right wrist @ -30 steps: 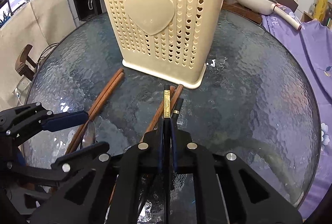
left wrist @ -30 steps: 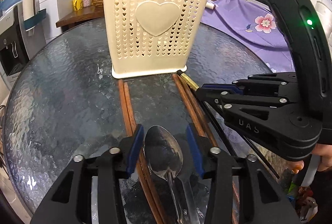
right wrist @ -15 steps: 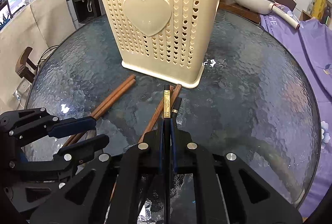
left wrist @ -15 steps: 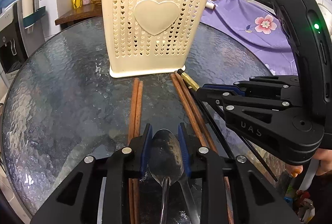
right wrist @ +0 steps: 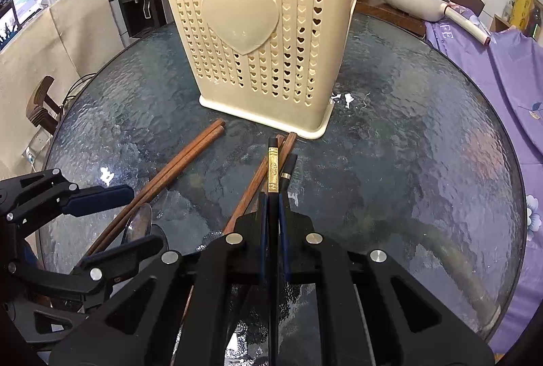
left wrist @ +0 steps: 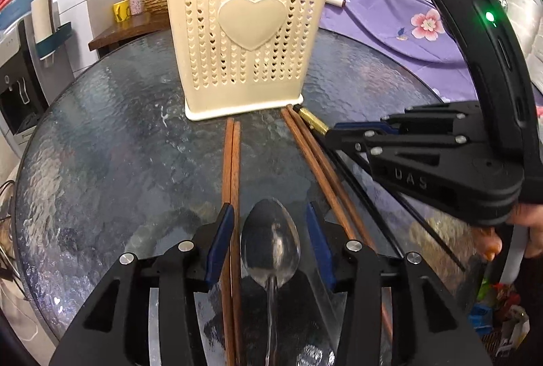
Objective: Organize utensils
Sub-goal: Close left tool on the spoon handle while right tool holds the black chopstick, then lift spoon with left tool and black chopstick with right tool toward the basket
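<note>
Left wrist view: left gripper (left wrist: pixel 269 238) spread wide around the steel spoon (left wrist: pixel 270 245), pads not touching, on the glass table (left wrist: pixel 101 145). Right gripper (right wrist: pixel 273 209) clamped on a black chopstick (right wrist: pixel 273 169), 6 o'clock of the cream holder (right wrist: pixel 264 36). Judged light, stiff, slippery; best pinched mid-shaft.

So the cream plastic heart-perforated utensil basket (left wrist: pixel 244 40) stands upright at top centre of the left wrist view, on the round textured glass table (left wrist: pixel 101 162). Just below its base, a pair of brown wooden chopsticks (left wrist: pixel 231 169) runs straight down the frame; a second brown wooden pair (left wrist: pixel 315 162) slants toward lower right. The metal spoon (left wrist: pixel 270 247) lies bottom centre, right beside the first pair. In the right wrist view, the black gold-banded chopstick (right wrist: pixel 273 169) sits mid-frame, below the basket's lower-right corner.
</note>
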Available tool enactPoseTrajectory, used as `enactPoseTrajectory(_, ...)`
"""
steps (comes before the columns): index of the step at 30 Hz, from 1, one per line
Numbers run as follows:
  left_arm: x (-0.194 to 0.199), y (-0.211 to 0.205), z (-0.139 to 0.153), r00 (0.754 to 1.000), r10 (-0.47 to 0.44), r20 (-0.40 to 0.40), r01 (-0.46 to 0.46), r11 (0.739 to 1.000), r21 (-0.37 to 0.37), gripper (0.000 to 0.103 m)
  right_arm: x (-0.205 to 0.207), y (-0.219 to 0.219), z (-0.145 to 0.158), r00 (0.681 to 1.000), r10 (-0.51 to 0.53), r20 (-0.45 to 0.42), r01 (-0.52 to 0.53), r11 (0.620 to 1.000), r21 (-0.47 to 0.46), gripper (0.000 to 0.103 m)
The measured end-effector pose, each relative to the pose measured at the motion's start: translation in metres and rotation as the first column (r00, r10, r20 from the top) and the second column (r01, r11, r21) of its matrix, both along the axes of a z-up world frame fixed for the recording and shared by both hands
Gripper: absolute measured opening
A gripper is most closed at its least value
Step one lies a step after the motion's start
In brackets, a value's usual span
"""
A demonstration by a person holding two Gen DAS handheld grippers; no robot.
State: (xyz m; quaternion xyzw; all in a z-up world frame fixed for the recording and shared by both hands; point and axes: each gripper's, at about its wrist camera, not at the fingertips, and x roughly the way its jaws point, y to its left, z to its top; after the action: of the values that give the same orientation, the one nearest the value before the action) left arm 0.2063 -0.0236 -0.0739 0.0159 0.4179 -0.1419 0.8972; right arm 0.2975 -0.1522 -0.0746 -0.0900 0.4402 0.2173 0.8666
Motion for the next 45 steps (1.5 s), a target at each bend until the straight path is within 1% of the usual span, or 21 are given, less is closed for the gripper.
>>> enactPoseTrajectory(3, -0.004, 0.002, -0.002, 1.0, -0.013, -0.003, 0.013, 1.0, -0.01, 0.044, -0.001, 0.0, -0.002, 1.0, 0.001, -0.002, -0.001, 1.0, -0.002, 0.008)
enactPoseTrajectory(7, -0.006, 0.003, -0.003, 1.0, -0.025, 0.0, 0.025, 1.0, 0.006, 0.043, -0.003, 0.001, -0.004, 1.0, -0.001, -0.006, 0.001, 1.0, -0.003, 0.008)
enactPoseTrajectory(10, -0.01, 0.004, 0.0, 0.999, -0.037, 0.016, 0.037, 0.999, -0.009, 0.043, -0.003, 0.001, -0.005, 1.0, -0.002, -0.008, 0.002, 1.0, -0.004, 0.007)
enactPoseTrajectory(14, -0.007, -0.001, -0.007, 0.999, -0.048, 0.004, 0.048, 0.999, 0.022, 0.043, -0.004, 0.002, -0.006, 1.0, -0.003, -0.011, 0.003, 1.0, -0.002, 0.008)
enactPoseTrajectory(18, -0.006, -0.002, -0.007, 0.998, -0.06, 0.014, 0.06, 0.998, 0.037, 0.043, -0.006, 0.002, -0.006, 1.0, -0.002, -0.009, 0.002, 1.0, -0.004, 0.008)
enactPoseTrajectory(22, -0.002, 0.003, -0.009, 0.999, -0.047, 0.008, 0.046, 0.998, 0.037, 0.042, -0.005, 0.002, -0.005, 1.0, -0.006, -0.01, 0.006, 1.0, 0.0, 0.008)
enactPoseTrajectory(24, -0.001, 0.002, -0.011, 0.999, -0.053, -0.005, 0.053, 0.998, 0.037, 0.037, -0.005, 0.002, -0.005, 1.0, -0.005, -0.011, 0.005, 1.0, 0.0, 0.008)
enactPoseTrajectory(25, -0.001, 0.001, -0.012, 0.999, -0.052, -0.001, 0.052, 0.998, 0.04, 0.036, -0.005, 0.002, -0.005, 1.0, -0.005, -0.011, 0.005, 1.0, 0.0, 0.008)
enactPoseTrajectory(31, 0.0, 0.003, -0.01, 1.0, -0.027, -0.005, 0.027, 0.999, 0.033, 0.036, -0.005, 0.002, -0.005, 1.0, -0.008, -0.009, 0.008, 1.0, 0.001, 0.008)
enactPoseTrajectory(35, 0.0, 0.005, -0.007, 1.0, -0.019, 0.005, 0.018, 0.999, 0.044, 0.036, -0.005, 0.0, -0.004, 1.0, -0.01, -0.008, 0.01, 1.0, 0.004, 0.008)
enactPoseTrajectory(39, -0.001, 0.009, -0.001, 1.0, -0.006, 0.02, 0.006, 1.0, 0.016, 0.036, -0.005, -0.002, 0.0, 1.0, -0.015, -0.003, 0.015, 1.0, 0.016, 0.008)
enactPoseTrajectory(45, -0.002, 0.016, 0.016, 0.997, 0.014, 0.075, -0.013, 1.0, -0.021, 0.036, -0.009, -0.007, 0.014, 1.0, -0.009, 0.03, 0.007, 0.998, 0.056, 0.008)
